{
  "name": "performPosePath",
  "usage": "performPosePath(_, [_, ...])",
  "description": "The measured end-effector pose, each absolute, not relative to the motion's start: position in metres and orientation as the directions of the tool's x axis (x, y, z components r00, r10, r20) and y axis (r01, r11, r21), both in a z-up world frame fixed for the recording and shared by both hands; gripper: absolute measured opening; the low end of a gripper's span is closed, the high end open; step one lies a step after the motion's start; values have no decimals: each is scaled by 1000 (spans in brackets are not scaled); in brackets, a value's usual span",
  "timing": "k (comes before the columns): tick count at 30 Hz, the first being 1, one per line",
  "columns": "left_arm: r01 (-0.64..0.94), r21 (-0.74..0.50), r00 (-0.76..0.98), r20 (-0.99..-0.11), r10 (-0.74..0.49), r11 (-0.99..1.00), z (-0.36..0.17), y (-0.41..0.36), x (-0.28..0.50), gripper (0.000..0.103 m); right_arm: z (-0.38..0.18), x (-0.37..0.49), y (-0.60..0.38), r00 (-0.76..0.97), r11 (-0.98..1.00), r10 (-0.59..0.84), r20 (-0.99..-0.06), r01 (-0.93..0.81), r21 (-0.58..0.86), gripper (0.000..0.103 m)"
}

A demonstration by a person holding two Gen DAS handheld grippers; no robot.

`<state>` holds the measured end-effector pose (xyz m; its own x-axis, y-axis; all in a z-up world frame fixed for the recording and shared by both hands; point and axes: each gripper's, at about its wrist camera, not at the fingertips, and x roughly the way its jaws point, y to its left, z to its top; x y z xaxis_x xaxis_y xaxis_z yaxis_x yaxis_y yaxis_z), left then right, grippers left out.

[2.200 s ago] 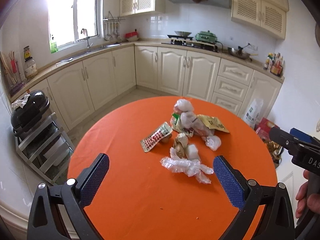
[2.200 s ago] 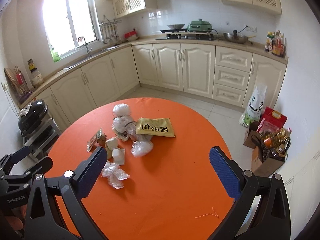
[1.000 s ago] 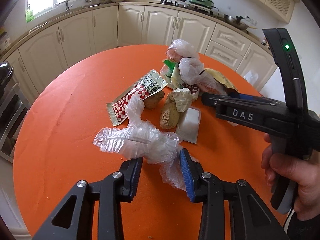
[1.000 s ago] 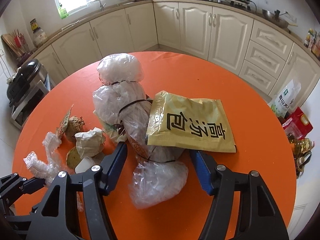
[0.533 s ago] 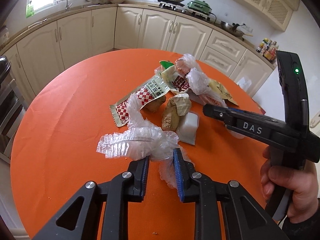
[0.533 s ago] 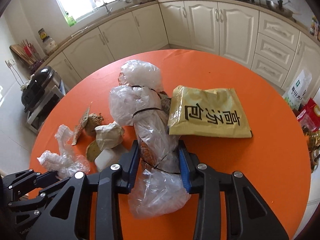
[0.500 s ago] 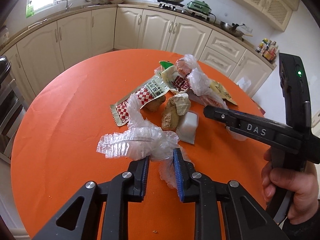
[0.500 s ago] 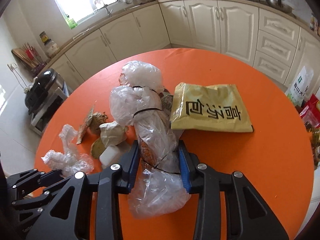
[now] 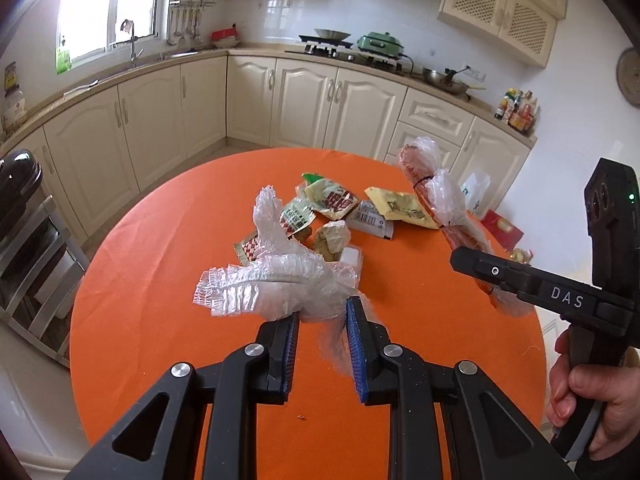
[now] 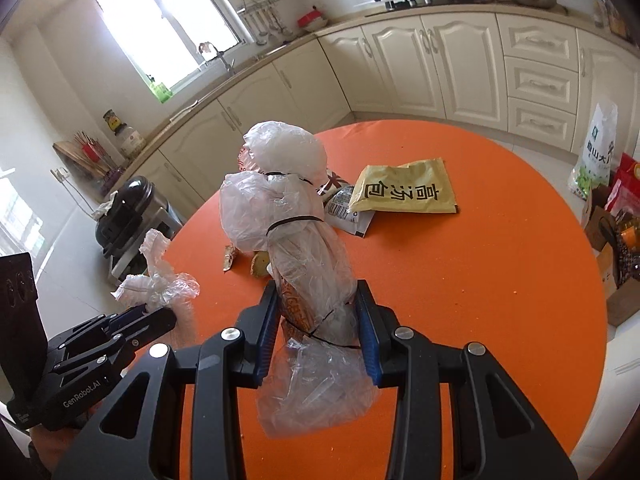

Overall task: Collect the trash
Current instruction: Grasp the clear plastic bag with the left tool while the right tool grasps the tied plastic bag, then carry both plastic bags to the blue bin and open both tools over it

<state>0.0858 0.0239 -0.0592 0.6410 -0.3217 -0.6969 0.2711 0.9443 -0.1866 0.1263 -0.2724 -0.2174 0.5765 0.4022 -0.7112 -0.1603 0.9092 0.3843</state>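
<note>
My left gripper [image 9: 320, 320] is shut on a crumpled clear plastic film [image 9: 276, 280] and holds it above the round orange table [image 9: 160, 280]. My right gripper [image 10: 316, 312] is shut on a long clear plastic bag [image 10: 296, 216] tied with black bands, lifted off the table. That bag [image 9: 444, 204] also shows in the left wrist view, rising above the right gripper's black finger. Left on the table are a yellow packet [image 10: 404, 190], a red-checked wrapper [image 9: 248, 246], a green and red wrapper [image 9: 328, 198], a white block [image 9: 350, 258] and brown scraps [image 9: 332, 238].
A black bin [image 10: 124, 208] on a metal rack stands on the floor beyond the table's far left edge. Cream kitchen cabinets [image 9: 304, 104] run along the walls. Bags and boxes [image 10: 612, 208] sit on the floor to the right. A hand [image 9: 588, 404] grips the right tool.
Both grippers closed on their plastic and rose from the table. The film and the tied bag now hang in the air; the wrappers under the bag are uncovered.
</note>
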Motion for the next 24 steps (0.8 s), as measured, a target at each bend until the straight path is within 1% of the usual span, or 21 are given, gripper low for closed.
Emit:
performPosePath(6, [343, -155, 695, -622, -362, 926, -31, 3, 58, 19, -182, 92, -290, 653, 922, 362, -665, -145, 360, 36])
performPosePath(11, [439, -135, 703, -565, -433, 888, -10, -28, 28, 19, -150, 60, -325, 729, 938, 289, -620, -86, 336, 36])
performPosePath(17, [569, -130, 661, -515, -546, 812, 4, -74, -4, 19, -121, 20, -384, 795, 953, 155, -586, 37, 302, 36])
performPosePath(21, [646, -133, 608, -506, -612, 752, 7, -112, -20, 19, -111, -9, -426, 813, 951, 42, -581, 146, 273, 36])
performPosePath(24, [695, -143, 558, -512, -653, 705, 8, -144, -15, 19, -113, -26, -460, 808, 934, -25, -589, 228, 273, 36])
